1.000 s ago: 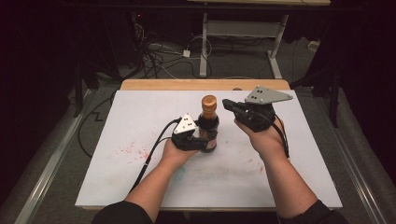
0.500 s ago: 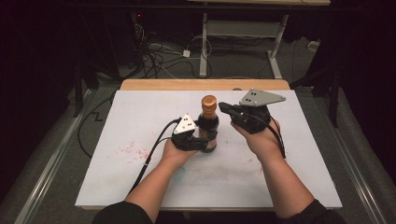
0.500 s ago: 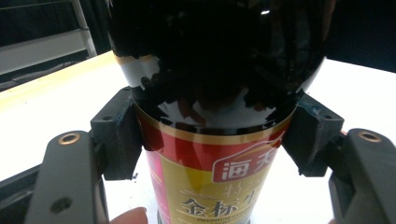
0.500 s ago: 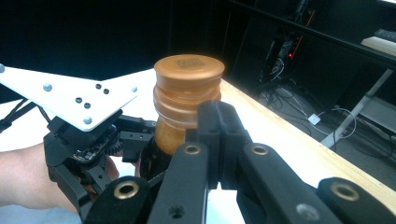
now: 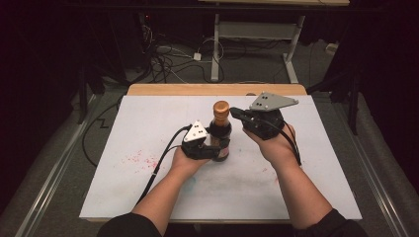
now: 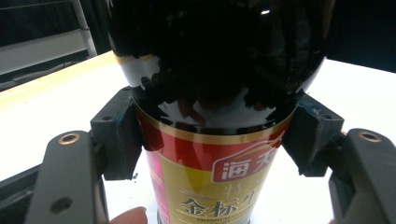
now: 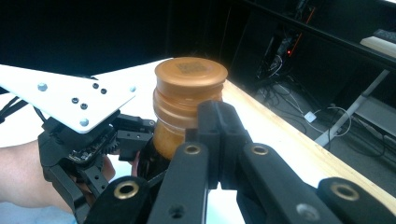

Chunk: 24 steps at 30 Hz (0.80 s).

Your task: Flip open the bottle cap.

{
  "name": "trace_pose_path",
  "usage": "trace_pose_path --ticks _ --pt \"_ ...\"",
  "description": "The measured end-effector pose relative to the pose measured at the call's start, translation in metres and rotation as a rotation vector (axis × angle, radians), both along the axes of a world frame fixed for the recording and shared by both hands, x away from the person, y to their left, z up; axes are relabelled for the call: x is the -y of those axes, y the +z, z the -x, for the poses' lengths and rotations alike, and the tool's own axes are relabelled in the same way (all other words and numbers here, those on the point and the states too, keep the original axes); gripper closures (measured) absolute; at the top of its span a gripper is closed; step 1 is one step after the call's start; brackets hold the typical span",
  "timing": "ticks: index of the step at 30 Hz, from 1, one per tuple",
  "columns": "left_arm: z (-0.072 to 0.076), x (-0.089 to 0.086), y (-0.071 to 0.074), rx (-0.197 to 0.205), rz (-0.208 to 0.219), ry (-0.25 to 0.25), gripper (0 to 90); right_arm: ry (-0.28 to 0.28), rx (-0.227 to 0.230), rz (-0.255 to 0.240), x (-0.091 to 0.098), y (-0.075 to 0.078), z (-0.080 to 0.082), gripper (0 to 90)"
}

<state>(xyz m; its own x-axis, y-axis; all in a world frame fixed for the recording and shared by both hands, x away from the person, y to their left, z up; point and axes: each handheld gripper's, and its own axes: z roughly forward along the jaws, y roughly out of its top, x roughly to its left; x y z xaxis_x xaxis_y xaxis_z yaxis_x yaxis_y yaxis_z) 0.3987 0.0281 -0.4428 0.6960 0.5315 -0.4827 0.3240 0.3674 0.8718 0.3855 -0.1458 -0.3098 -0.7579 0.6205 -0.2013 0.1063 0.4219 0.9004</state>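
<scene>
A dark sauce bottle (image 5: 222, 134) with an orange-brown cap (image 5: 221, 107) stands upright in the middle of the white board (image 5: 306, 187). My left gripper (image 5: 216, 149) is shut on its lower body. In the left gripper view the two pads (image 6: 116, 135) press either side of the bottle (image 6: 219, 84), just above its red and gold label. My right gripper (image 5: 234, 113) is shut with nothing in it, its tips right beside the cap. In the right gripper view the closed jaws (image 7: 215, 122) lie just in front of the cap (image 7: 189, 86). Whether they touch it I cannot tell.
The white board lies on a wooden table whose far edge (image 5: 197, 89) shows behind it. Faint red stains (image 5: 141, 160) mark the board at the left. Cables (image 5: 168, 61) and a desk frame (image 5: 257, 34) are on the dark floor beyond the table.
</scene>
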Motion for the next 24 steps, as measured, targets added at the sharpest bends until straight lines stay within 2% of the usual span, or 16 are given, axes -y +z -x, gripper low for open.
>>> trace_pose_path --ticks 3,4,7,8,11,12,24 --pt "0.0 0.0 0.0 0.0 -0.001 0.0 28.8 -0.004 -0.005 0.001 0.0 -0.0002 -0.0003 90.0" --pt "-0.0004 -0.002 -0.0008 0.006 -0.03 -0.003 28.8 0.0 -0.001 0.005 -0.0007 -0.0003 0.0 90.0" --pt "-0.0003 -0.0019 -0.0008 0.006 -0.03 -0.003 28.8 0.001 -0.002 0.007 -0.0017 -0.0004 0.0004 90.0" --pt "-0.0001 -0.0002 0.0 -0.001 -0.001 0.001 28.8 0.002 0.001 0.007 -0.0028 -0.0006 0.0008 90.0" --pt "0.0 -0.0003 0.0001 -0.001 -0.003 0.0 28.9 0.001 -0.003 0.006 -0.0027 -0.0009 0.0004 90.0" --pt "-0.0004 -0.0021 -0.0007 0.004 -0.029 -0.003 28.8 0.001 -0.003 0.009 -0.0027 -0.0009 0.0002 90.0" --pt "-0.0003 -0.0028 -0.0013 0.006 -0.024 0.0 28.9 0.005 0.002 -0.001 -0.005 0.0009 0.0011 90.0"
